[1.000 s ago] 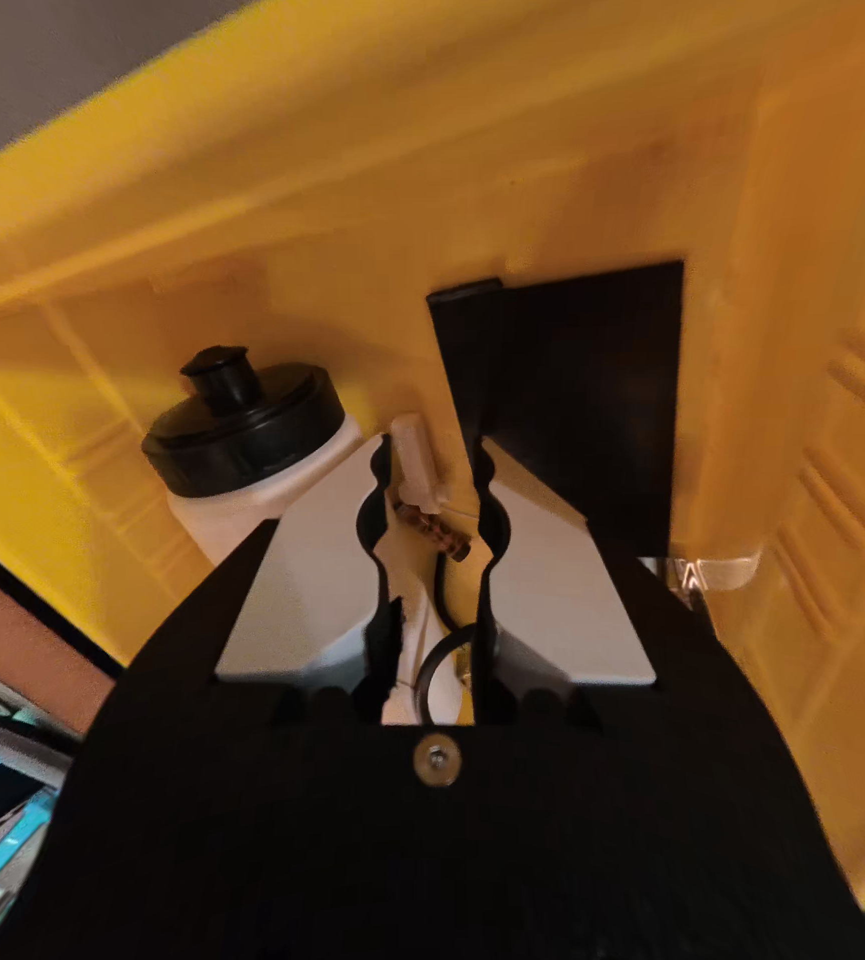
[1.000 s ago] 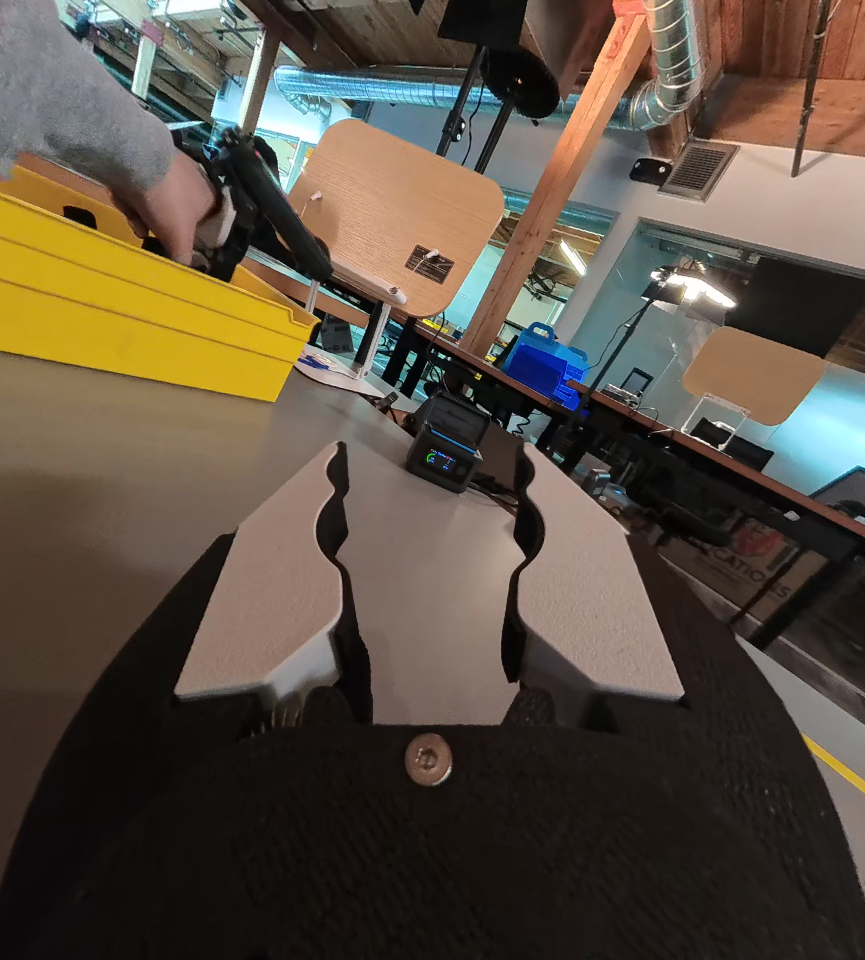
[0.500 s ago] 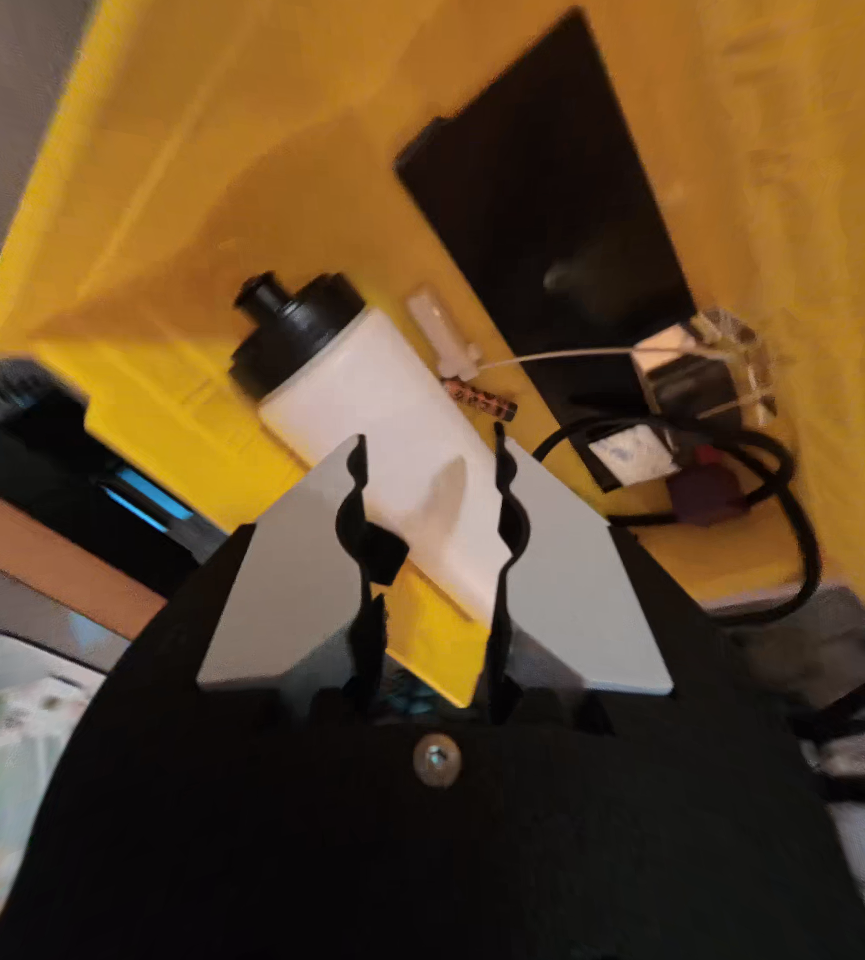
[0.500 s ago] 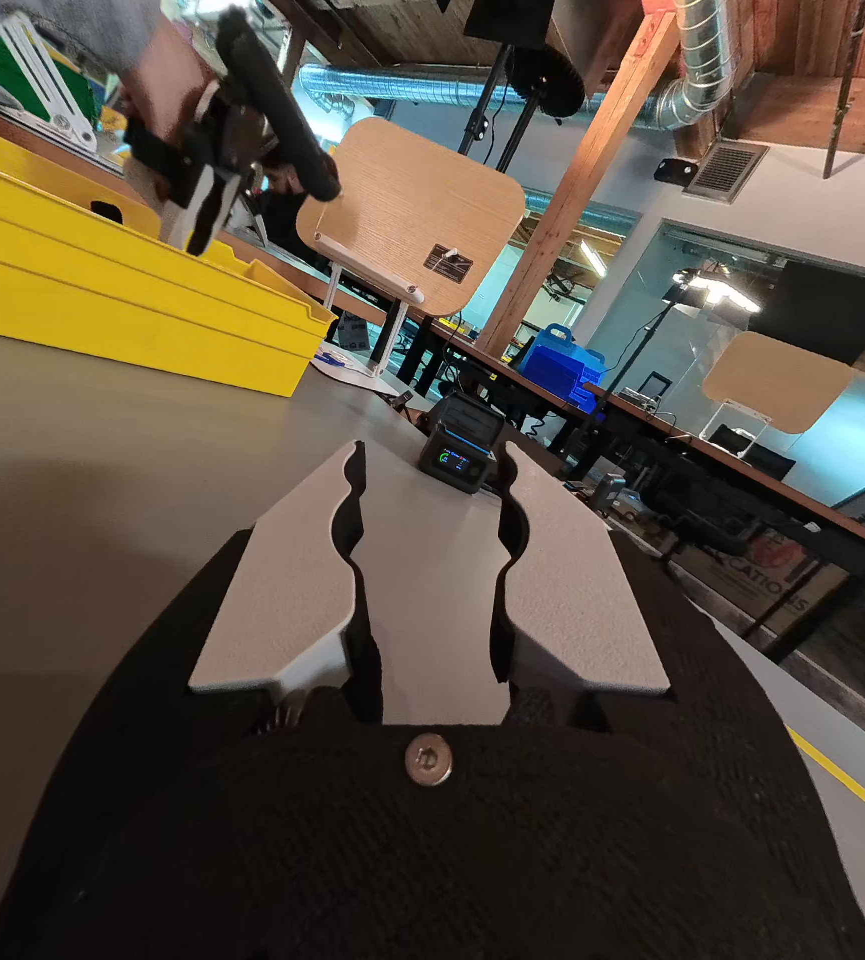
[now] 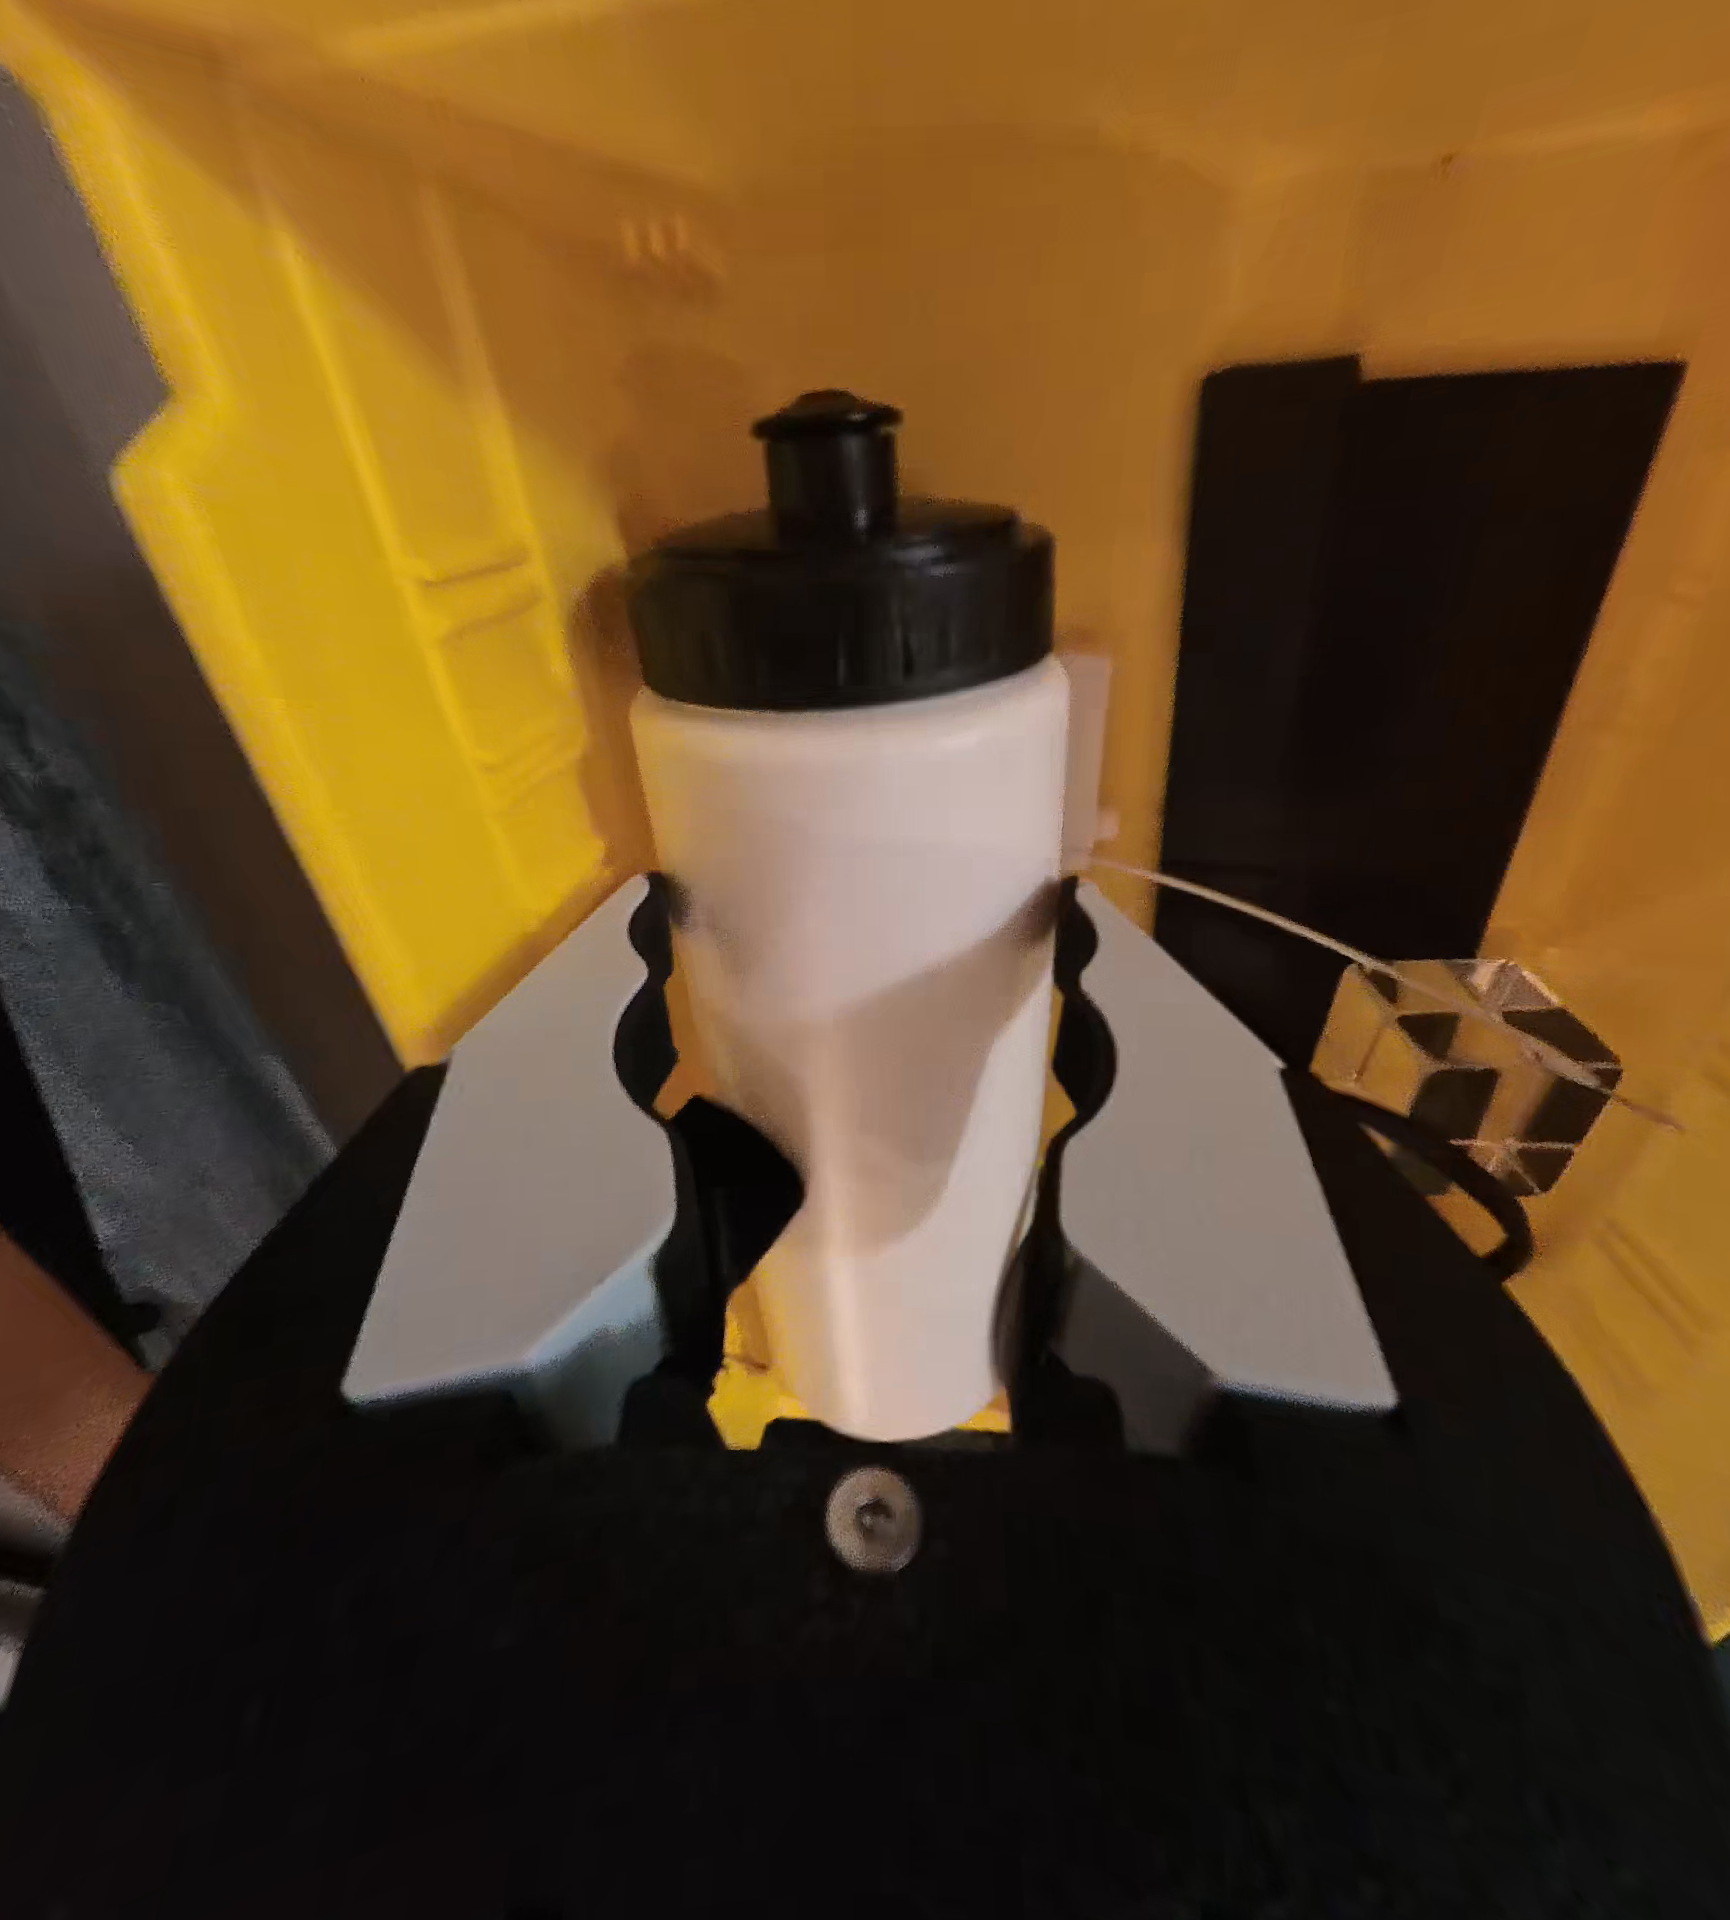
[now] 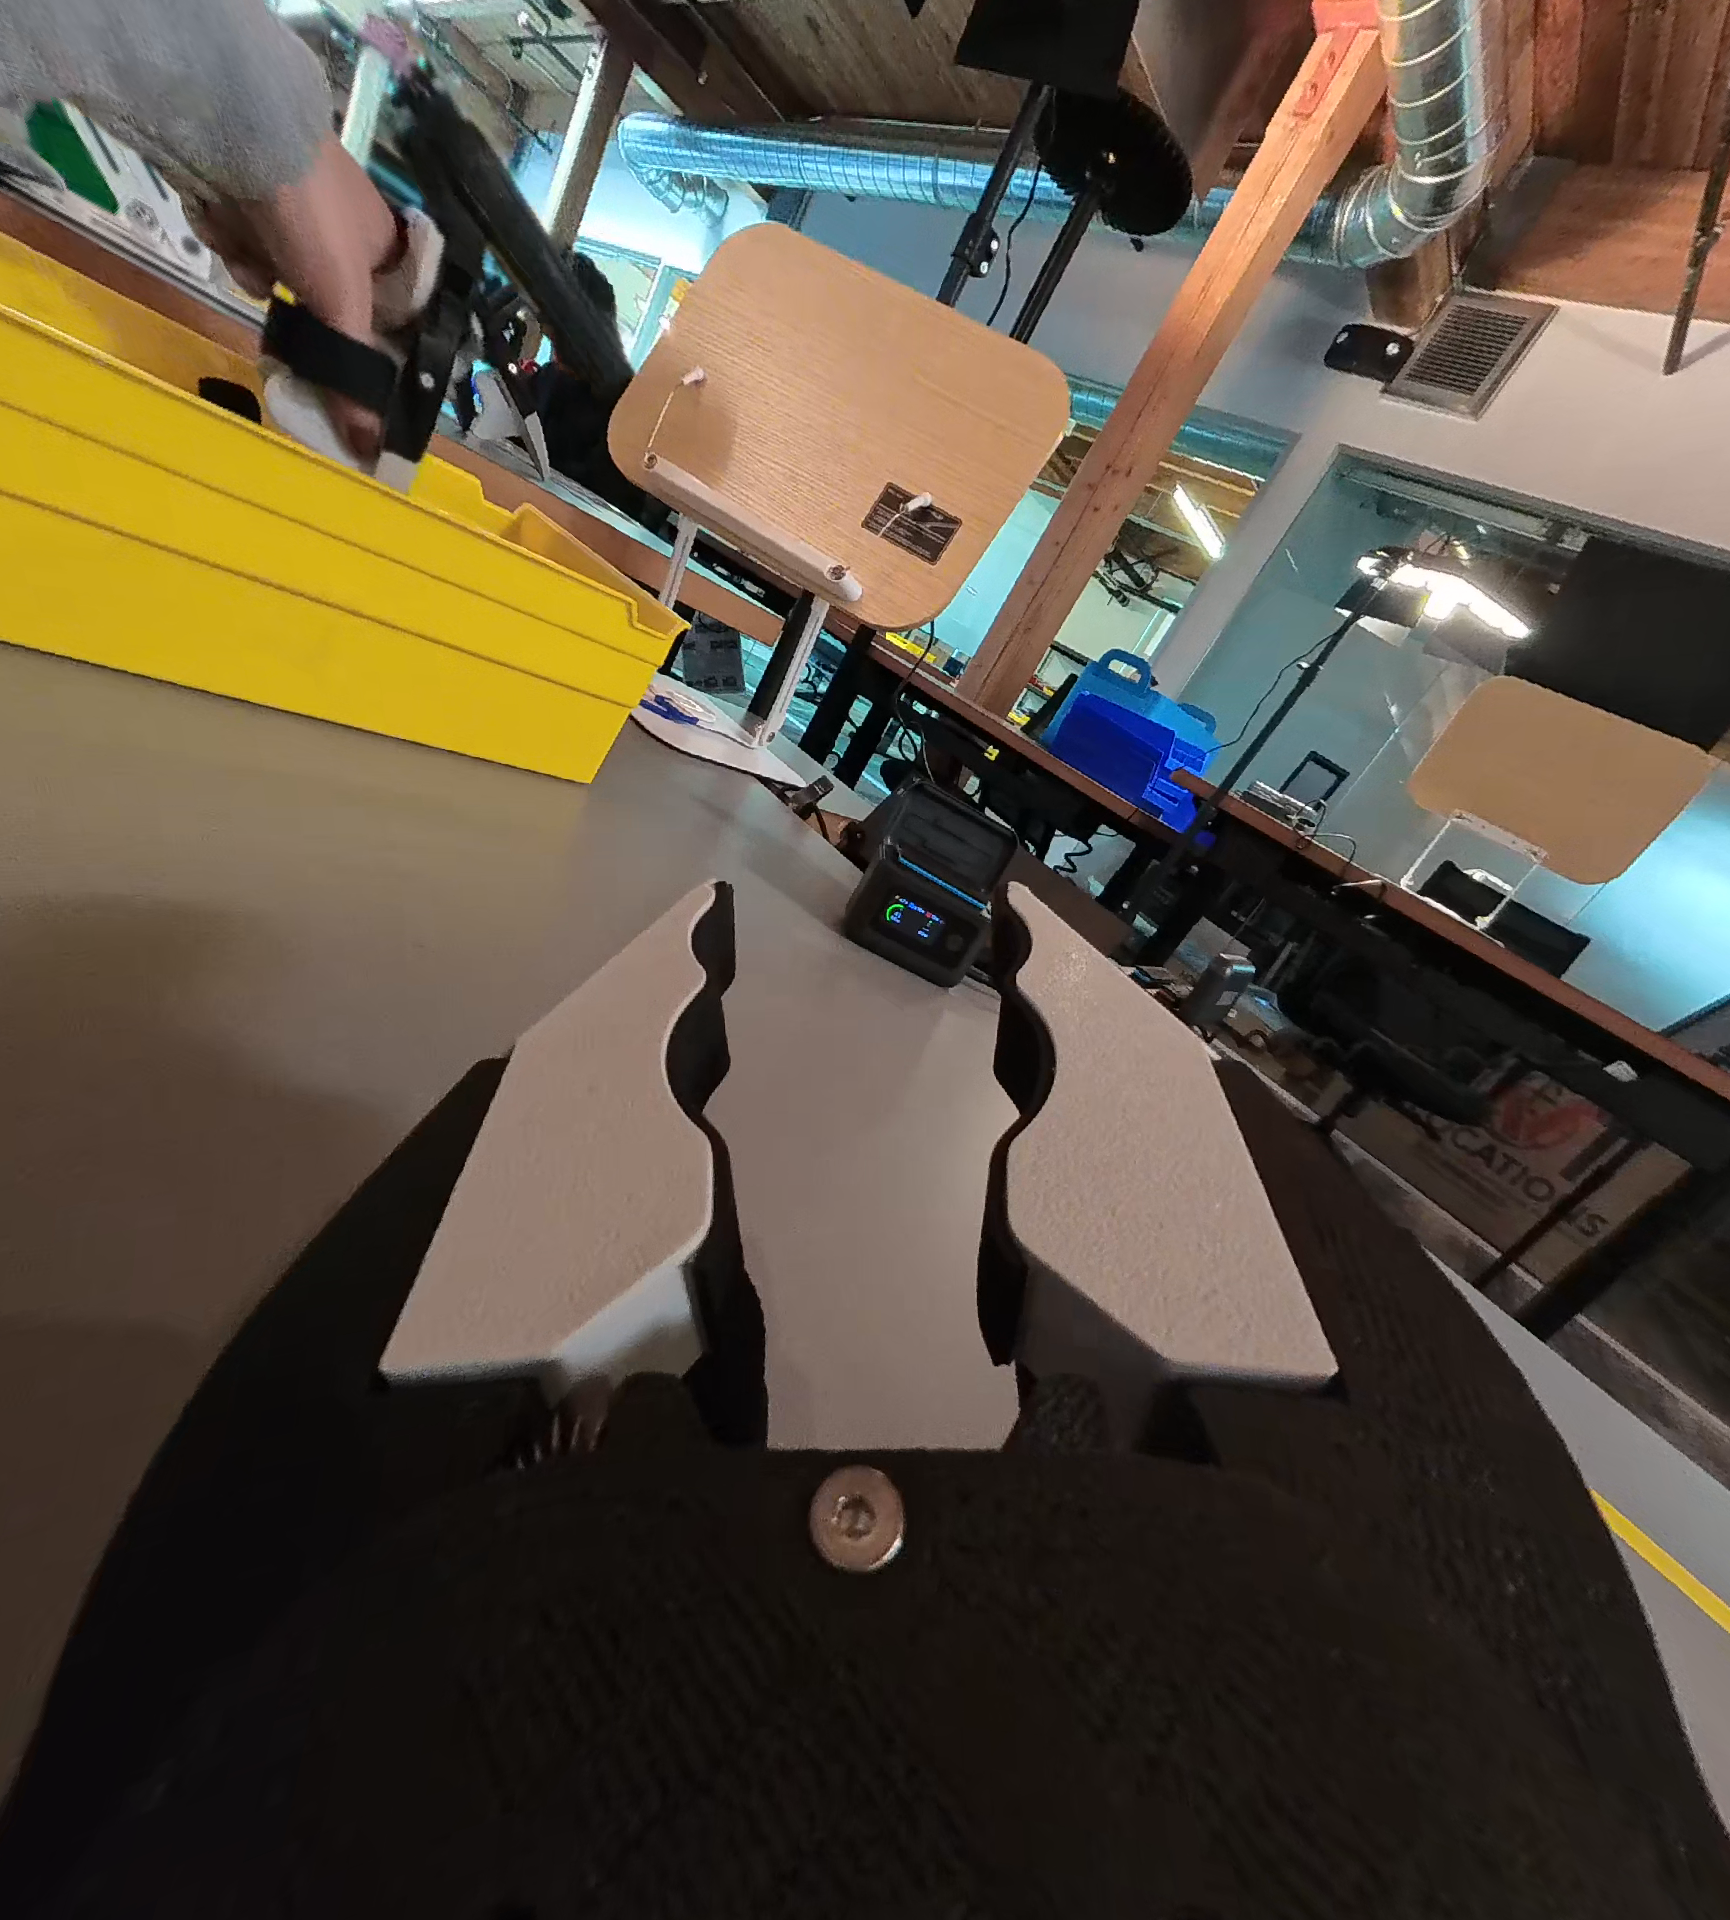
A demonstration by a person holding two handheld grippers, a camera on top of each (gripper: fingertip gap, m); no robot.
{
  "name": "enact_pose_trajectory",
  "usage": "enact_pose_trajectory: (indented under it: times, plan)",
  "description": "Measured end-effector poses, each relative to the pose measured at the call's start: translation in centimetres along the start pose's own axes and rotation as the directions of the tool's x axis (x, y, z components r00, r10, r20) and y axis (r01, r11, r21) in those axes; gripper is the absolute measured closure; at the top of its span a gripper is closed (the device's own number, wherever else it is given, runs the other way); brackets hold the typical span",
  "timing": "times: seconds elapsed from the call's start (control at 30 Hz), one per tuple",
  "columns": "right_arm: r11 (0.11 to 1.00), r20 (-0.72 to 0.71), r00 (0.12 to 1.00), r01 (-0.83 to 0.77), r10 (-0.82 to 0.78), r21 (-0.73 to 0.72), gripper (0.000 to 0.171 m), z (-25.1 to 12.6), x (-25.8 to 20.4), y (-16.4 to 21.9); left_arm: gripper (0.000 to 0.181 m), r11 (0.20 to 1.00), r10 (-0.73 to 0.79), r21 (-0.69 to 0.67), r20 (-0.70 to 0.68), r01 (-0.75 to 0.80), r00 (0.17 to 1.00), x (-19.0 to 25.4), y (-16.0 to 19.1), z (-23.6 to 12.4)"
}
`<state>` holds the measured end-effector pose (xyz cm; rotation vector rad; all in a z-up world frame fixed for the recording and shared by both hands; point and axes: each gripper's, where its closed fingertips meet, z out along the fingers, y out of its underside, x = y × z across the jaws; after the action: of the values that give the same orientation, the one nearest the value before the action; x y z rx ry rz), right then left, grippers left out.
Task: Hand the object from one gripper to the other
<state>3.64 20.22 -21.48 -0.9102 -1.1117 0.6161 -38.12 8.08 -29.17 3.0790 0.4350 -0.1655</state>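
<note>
Straddling the white bottle (image 5: 856, 935) in the left wrist view: left gripper (image 5: 861, 904), fingers spread wide, one on each flank of the bottle's waist, apparently touching or just off the plastic, not visibly squeezing. Too blurred at the contact to call it clamped. Bottle lying inside the yellow bin (image 5: 341, 727), black cap (image 5: 840, 613) pointing away from the camera, base tucked back toward the gripper's palm. Just right of the bottle, a flat black panel (image 5: 1401, 644); nearer and further right of the bottle, a clear cube (image 5: 1463, 1081) with a thin wire running back toward the bottle, and a loop of black cable (image 5: 1484, 1226) below the cube.

Judged as the pick-up step, with the handover not yet begun. Risks from here: closing on the tapered waist with a smooth, round body, so a possible slip or roll out of the fingers on lifting; snagging the wire or cable lying just beside the bottle and dragging the cube up with it; clipping the bin wall on the way out.

Resting low over the grey table (image 6: 217, 935) in the right wrist view: right gripper (image 6: 866, 914), fingers parted and holding nothing. Well left of it, the yellow bin (image 6: 269, 623), with a hand (image 6: 300, 249) working the other gripper down into it; bottle itself barely glimpsed there. Just beyond the fingertips, a small black device (image 6: 928, 899) with a lit screen. Further risk: a long carry from bin to this gripper, giving a loose grip time to fail.
</note>
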Motion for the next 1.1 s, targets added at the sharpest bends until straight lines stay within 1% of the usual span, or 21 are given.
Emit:
enact_pose_trajectory:
  times: [0.03, 0.1, 0.17, 0.2, 0.23, 0.33, 0.4, 0.47, 0.57, 0.7, 0.83, 0.93, 1.03, 1.1]
  plan:
    - [1.000, 0.000, 1.000, -0.001, 0.001, -0.001, 0.123, 0.0, 0.0, 0.0, 0.107, 1.000, -0.014, -0.010, -0.016, 0.014, 1.000, 0.3, -0.1, 0.4]
    - [1.000, 0.002, 1.000, -0.003, 0.003, -0.002, 0.123, 0.0, 0.0, 0.0, 0.100, 0.998, -0.031, -0.059, -0.051, 0.028, 0.998, 1.0, 0.4, 1.4]
    - [1.000, 0.005, 1.000, -0.002, 0.002, -0.003, 0.123, 0.0, 0.0, 0.0, 0.086, 0.989, -0.053, -0.143, -0.099, 0.038, 0.994, 2.0, 1.5, 2.8]
    - [1.000, 0.007, 1.000, 0.000, 0.000, -0.004, 0.124, 0.0, 0.0, 0.1, 0.082, 0.984, -0.054, -0.173, -0.101, 0.036, 0.993, 2.2, 1.9, 3.5]
    - [1.000, 0.010, 1.000, 0.002, -0.002, -0.005, 0.124, 0.1, 0.0, 0.1, 0.079, 0.984, -0.046, -0.176, -0.104, 0.027, 0.993, 2.4, 2.0, 3.9]
    - [1.000, 0.018, 1.000, 0.007, -0.007, -0.006, 0.125, 0.1, -0.1, 0.1, 0.080, 0.986, -0.040, -0.166, -0.099, 0.023, 0.994, 2.4, 2.0, 3.7]
    - [1.000, 0.020, 1.000, 0.006, -0.006, -0.010, 0.126, 0.1, -0.1, 0.2, 0.080, 0.988, -0.049, -0.149, -0.124, 0.030, 0.991, 2.7, 2.3, 3.3]
    - [1.000, 0.020, 1.000, 0.005, -0.005, -0.007, 0.126, 0.1, 0.0, 0.2, 0.079, 0.996, -0.035, -0.090, -0.163, 0.021, 0.986, 3.1, 2.4, 2.5]
    - [1.000, 0.025, 1.000, 0.007, -0.007, -0.008, 0.126, 0.1, 0.0, 0.2, 0.081, 0.997, -0.029, 0.062, -0.211, 0.043, 0.977, 3.3, 2.1, 0.4]
    - [1.000, 0.032, 0.999, 0.023, -0.023, -0.010, 0.127, 0.2, -0.2, 0.3, 0.081, 0.954, -0.005, 0.288, -0.247, 0.078, 0.969, 3.2, 1.6, -3.0]
    - [0.999, 0.034, 0.999, 0.031, -0.030, -0.009, 0.128, 0.2, -0.2, 0.3, 0.081, 0.873, 0.036, 0.482, -0.221, 0.077, 0.975, 3.0, 1.3, -6.2]
    - [0.999, 0.036, 0.999, 0.034, -0.034, -0.004, 0.128, 0.1, -0.2, 0.3, 0.081, 0.778, 0.042, 0.624, -0.173, 0.077, 0.984, 2.8, 1.0, -8.8]
    - [0.999, 0.046, 0.998, 0.045, -0.044, -0.001, 0.128, 0.1, -0.5, 0.2, 0.081, 0.629, 0.050, 0.774, -0.125, 0.065, 0.991, 3.0, 0.9, -12.7]
    - [0.999, 0.053, 0.997, 0.050, -0.050, -0.001, 0.128, 0.1, -0.6, 0.2, 0.081, 0.495, 0.060, 0.868, -0.088, 0.047, 0.994, 3.5, 0.8, -16.0]
